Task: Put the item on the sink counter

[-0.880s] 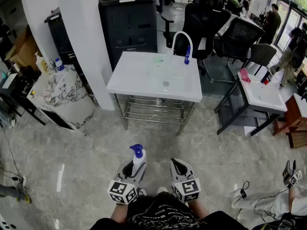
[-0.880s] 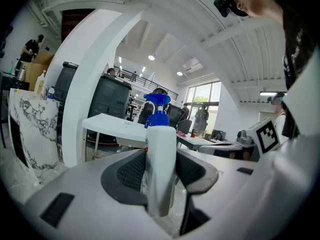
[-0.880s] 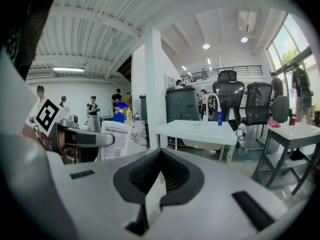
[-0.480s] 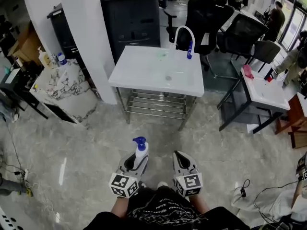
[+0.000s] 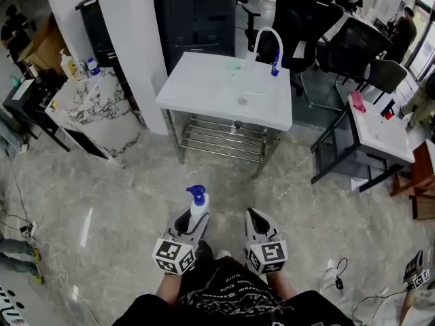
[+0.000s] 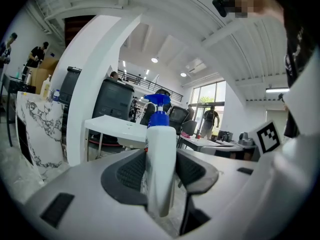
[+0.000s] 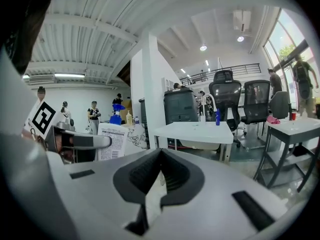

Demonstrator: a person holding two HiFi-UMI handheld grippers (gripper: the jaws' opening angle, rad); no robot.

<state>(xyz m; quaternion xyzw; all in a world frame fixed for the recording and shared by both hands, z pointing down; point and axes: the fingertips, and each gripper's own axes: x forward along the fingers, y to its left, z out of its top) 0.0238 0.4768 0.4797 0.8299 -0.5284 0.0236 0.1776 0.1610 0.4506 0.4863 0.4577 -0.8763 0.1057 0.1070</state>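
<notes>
Head view: the left gripper point(image 5: 190, 223) pinches one white plastic pump bottle with a blue pump head point(image 5: 198, 208), held upright between its jaws. Just to its right, the right gripper point(image 5: 254, 216) has its jaws pressed together. Well ahead of both, across grey stone floor point(image 5: 122, 195), stands one white sink counter point(image 5: 204, 90) with a white arched faucet point(image 5: 268, 36) and one small blue bottle point(image 5: 275, 63) at its far edge. A white pillar point(image 5: 132, 46) and a marble-patterned counter point(image 5: 88, 107) lie ahead to the left. Two black office chairs point(image 5: 299, 19) stand beyond the sink. Compared with the earlier frames, the bottle stays in the same grip and the sink counter sits slightly higher in frame.

Left gripper view: both ribbed pads press the pump bottle's point(image 6: 161, 169) sides. The sink counter point(image 6: 115, 129) shows ahead, slightly left, with the pillar point(image 6: 85, 99) further left.

Right gripper view: the right gripper point(image 7: 160, 156) is closed on nothing. The left gripper point(image 7: 75, 141) and its bottle point(image 7: 112, 139) sit to the left, and the sink counter point(image 7: 195, 131) stands ahead.
</notes>
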